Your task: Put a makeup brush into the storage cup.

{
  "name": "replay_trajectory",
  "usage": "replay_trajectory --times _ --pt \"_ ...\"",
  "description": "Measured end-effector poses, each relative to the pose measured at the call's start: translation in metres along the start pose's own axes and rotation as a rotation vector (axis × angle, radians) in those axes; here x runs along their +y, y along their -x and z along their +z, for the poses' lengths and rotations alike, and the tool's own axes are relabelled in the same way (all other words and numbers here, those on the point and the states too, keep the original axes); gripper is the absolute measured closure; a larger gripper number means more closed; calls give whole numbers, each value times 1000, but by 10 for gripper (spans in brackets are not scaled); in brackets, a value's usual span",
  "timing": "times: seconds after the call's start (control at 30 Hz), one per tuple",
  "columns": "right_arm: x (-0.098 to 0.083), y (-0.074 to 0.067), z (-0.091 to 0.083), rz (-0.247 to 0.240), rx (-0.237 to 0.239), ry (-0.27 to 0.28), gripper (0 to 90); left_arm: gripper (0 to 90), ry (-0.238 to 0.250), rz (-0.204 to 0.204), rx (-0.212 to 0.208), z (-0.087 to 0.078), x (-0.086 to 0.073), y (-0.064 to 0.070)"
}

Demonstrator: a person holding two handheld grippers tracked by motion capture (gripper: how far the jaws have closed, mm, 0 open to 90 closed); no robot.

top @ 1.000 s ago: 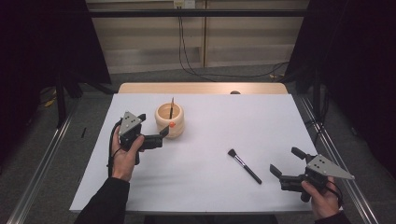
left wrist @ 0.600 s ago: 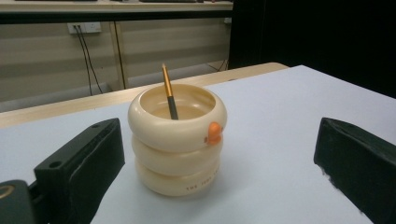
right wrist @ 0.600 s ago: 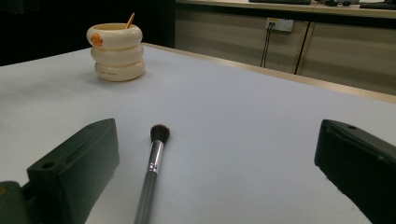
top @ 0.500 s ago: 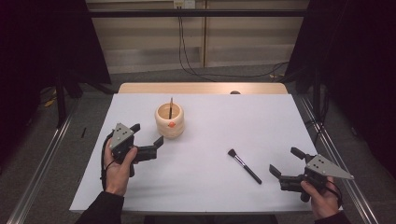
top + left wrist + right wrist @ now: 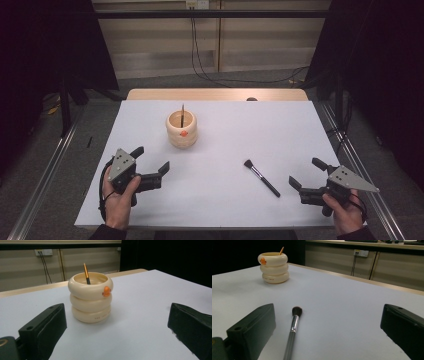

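Makeup brush (image 5: 261,178) is lying flat on our white counter (image 5: 280,130), just ahead of our right tongs (image 5: 303,174), spread and empty. Our left tongs (image 5: 150,159) are gaping before the ringed holder (image 5: 182,129), well apart.

White-topped table (image 5: 300,125) mid-frame, wood edge (image 5: 215,94) at its far side. Beige panelled wall (image 5: 160,45) top centre, socket (image 5: 196,4) with black cables (image 5: 200,55) hanging. Grey floor (image 5: 45,150), dark curtains (image 5: 380,65) both sides.
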State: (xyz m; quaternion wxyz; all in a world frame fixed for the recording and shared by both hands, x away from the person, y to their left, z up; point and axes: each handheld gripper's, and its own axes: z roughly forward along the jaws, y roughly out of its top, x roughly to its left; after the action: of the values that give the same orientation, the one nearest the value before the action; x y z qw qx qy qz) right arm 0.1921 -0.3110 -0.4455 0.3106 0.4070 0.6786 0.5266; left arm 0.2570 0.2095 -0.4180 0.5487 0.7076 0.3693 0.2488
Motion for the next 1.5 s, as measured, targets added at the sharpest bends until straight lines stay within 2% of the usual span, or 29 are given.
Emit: replay_trajectory --times 0.17,0.3,0.4,0.5,0.73,0.93,1.0,1.1,1.17,1.33,1.4,1.5 --pt "0 0 0 1 4 5 0 19 5 19 13 -12 -7 5" --pt "0 0 1 1 7 6 0 16 -9 11 15 -15 -15 8" --pt "1 1 2 4 0 6 0 11 6 20 15 -21 -17 11" --pt "1 1 2 6 -6 2 0 11 7 0 10 -25 -21 10" --pt "1 0 1 1 -2 5 0 13 -8 -10 3 -23 -29 9" --pt "0 1 0 5 -6 12 0 13 1 -12 23 -26 -28 8" --pt "1 1 -1 12 10 9 0 13 2 -9 27 -27 -28 9" --pt "2 0 0 10 11 20 0 12 5 -10 7 -28 -29 8" --pt "3 0 2 15 11 8 0 12 8 -18 19 -30 -29 7" --pt "4 -1 1 17 30 27 0 12 18 -44 17 -32 -29 6" --pt "5 -1 1 15 34 33 0 12 29 -49 33 -33 -28 6" --pt "6 0 1 18 34 44 0 11 25 -32 30 -34 -28 6"
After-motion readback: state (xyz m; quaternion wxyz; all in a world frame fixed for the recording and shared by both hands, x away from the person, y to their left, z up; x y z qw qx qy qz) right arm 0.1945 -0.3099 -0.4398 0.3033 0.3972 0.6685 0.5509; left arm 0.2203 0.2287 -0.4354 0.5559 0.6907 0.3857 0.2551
